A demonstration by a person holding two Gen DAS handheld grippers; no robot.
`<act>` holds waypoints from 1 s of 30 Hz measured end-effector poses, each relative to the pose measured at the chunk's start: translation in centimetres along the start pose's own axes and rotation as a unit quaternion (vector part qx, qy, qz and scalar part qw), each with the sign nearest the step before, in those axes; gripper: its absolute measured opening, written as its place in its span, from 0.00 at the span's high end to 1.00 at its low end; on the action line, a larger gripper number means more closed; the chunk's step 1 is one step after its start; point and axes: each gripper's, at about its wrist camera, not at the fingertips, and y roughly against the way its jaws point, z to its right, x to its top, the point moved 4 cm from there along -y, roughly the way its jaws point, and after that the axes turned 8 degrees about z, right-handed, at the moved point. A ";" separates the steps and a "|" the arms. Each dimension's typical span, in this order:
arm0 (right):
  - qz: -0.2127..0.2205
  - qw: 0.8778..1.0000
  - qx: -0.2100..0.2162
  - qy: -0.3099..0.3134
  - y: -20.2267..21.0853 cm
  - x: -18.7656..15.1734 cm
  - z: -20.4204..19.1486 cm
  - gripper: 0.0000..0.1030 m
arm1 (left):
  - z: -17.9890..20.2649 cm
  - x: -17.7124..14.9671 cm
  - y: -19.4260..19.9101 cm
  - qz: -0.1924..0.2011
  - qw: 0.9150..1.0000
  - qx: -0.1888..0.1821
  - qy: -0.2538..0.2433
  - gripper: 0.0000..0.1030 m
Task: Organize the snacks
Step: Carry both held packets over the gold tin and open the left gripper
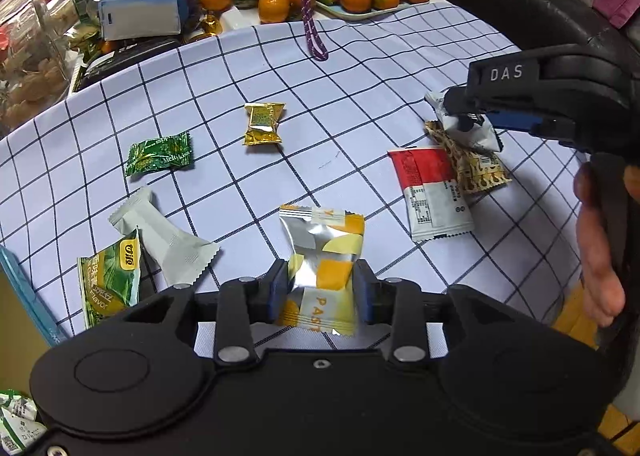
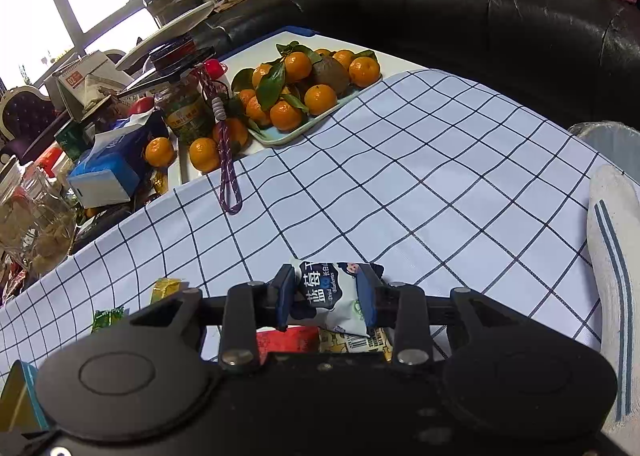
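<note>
My left gripper [image 1: 320, 290] is shut on a yellow and silver pastry packet [image 1: 324, 256] above the checked tablecloth [image 1: 360, 68]. My right gripper [image 2: 327, 298] is shut on a white and blue dried-blueberry packet [image 2: 332, 292] and holds it above a red and white packet [image 1: 430, 192] and a brown patterned packet [image 1: 476, 168]; it also shows in the left wrist view [image 1: 466, 122]. Loose on the cloth lie a gold packet [image 1: 262, 124], a green candy packet [image 1: 160, 154], a plain white packet [image 1: 164, 238] and a green flavour packet [image 1: 108, 284].
A tray of mandarins [image 2: 304, 88] stands at the far edge, with a jar [image 2: 188, 112], a tissue pack [image 2: 112, 168] and clutter on the left. A purple lanyard [image 2: 228, 176] lies on the cloth. A black sofa [image 2: 480, 8] is behind. A bin [image 2: 612, 140] is at right.
</note>
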 end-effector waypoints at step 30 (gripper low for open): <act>0.048 0.995 0.067 0.051 6.9 2.1 -8.3 0.65 | -11.9 1.2 11.6 0.085 0.945 0.244 0.200 0.60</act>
